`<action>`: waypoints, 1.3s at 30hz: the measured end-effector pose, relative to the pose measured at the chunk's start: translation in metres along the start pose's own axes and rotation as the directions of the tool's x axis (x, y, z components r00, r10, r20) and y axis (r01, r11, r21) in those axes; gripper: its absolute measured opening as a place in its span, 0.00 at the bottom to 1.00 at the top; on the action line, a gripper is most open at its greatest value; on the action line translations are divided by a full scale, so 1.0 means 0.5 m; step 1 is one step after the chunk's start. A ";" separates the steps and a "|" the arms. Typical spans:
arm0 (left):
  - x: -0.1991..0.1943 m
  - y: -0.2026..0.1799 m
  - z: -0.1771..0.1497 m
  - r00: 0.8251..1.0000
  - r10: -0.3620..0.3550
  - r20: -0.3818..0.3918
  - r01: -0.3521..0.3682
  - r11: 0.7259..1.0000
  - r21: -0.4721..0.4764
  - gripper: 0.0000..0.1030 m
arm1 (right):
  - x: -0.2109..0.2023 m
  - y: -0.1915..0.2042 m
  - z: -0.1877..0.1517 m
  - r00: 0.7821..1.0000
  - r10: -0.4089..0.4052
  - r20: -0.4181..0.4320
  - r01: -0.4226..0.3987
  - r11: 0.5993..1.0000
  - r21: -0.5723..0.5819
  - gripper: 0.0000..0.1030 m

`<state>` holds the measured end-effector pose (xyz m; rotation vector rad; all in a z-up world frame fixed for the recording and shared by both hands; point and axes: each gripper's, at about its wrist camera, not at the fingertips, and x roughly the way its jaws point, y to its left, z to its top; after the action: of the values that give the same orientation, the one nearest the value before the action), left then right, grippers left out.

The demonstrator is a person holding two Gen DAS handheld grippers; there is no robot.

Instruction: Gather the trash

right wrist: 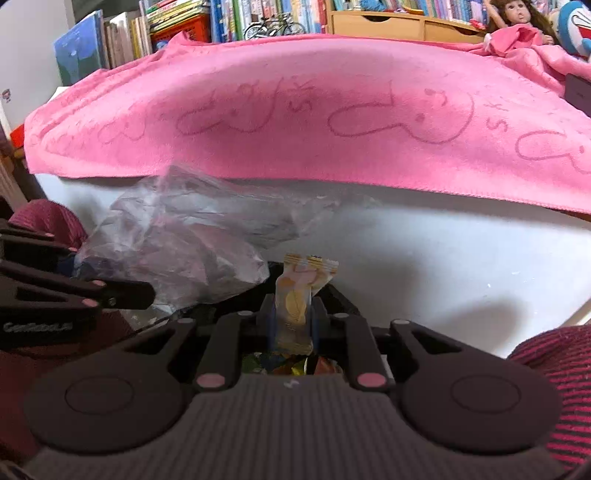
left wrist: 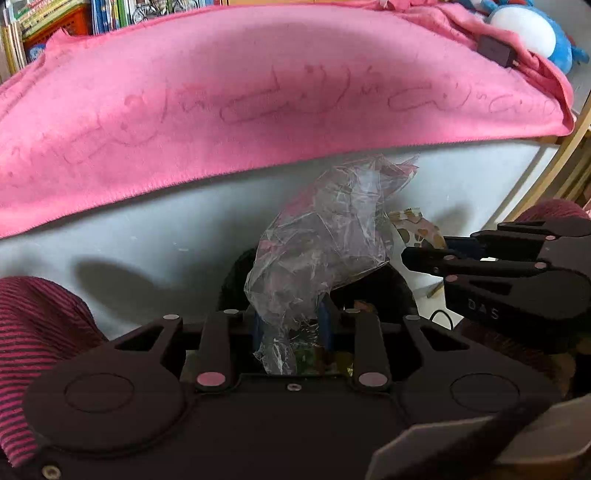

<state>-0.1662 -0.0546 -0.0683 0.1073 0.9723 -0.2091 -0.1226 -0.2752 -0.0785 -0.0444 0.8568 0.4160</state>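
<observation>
My left gripper (left wrist: 291,325) is shut on a crumpled clear plastic bag (left wrist: 325,236), which rises from between its blue pads. The same clear plastic bag (right wrist: 184,240) shows at the left of the right wrist view, beside the left gripper's body (right wrist: 55,291). My right gripper (right wrist: 293,321) is shut on a small snack wrapper (right wrist: 299,291), cream and orange with a gold top edge, held upright. In the left wrist view that snack wrapper (left wrist: 417,230) shows at the tip of the right gripper (left wrist: 424,254). Below both grippers lies a dark bin opening (right wrist: 288,363) with colourful wrappers inside.
A white table front (right wrist: 424,258) stands close ahead, draped with a pink towel (left wrist: 258,92). Bookshelves (right wrist: 184,22), a doll (right wrist: 513,18) and a blue plush toy (left wrist: 532,33) lie behind. Striped magenta sleeves (left wrist: 33,350) flank the grippers. A dark charger (left wrist: 496,50) rests on the towel.
</observation>
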 end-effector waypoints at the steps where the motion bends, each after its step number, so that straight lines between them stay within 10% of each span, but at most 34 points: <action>1: 0.008 0.002 0.000 1.000 -0.004 -0.018 0.003 1.000 -0.006 0.28 | 0.002 0.003 -0.001 1.000 0.005 -0.004 -0.005 1.000 -0.007 0.26; 13: 0.047 0.016 0.004 0.998 -0.007 -0.068 0.006 1.000 -0.023 0.33 | 0.016 0.021 -0.003 0.999 0.027 -0.025 -0.028 0.999 -0.044 0.27; 16: 0.050 0.021 0.005 0.998 -0.006 -0.068 0.005 1.000 -0.025 0.35 | 0.016 0.021 -0.003 0.999 0.028 -0.024 -0.029 0.999 -0.044 0.42; 39: 0.057 0.015 0.002 0.998 0.023 -0.063 -0.025 0.999 -0.043 0.59 | 0.012 0.013 -0.004 1.000 0.019 -0.019 -0.019 1.000 -0.016 0.61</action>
<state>-0.1483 -0.0509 -0.0914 0.0855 1.0370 -0.1629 -0.1228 -0.2676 -0.0835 -0.0554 0.8730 0.4414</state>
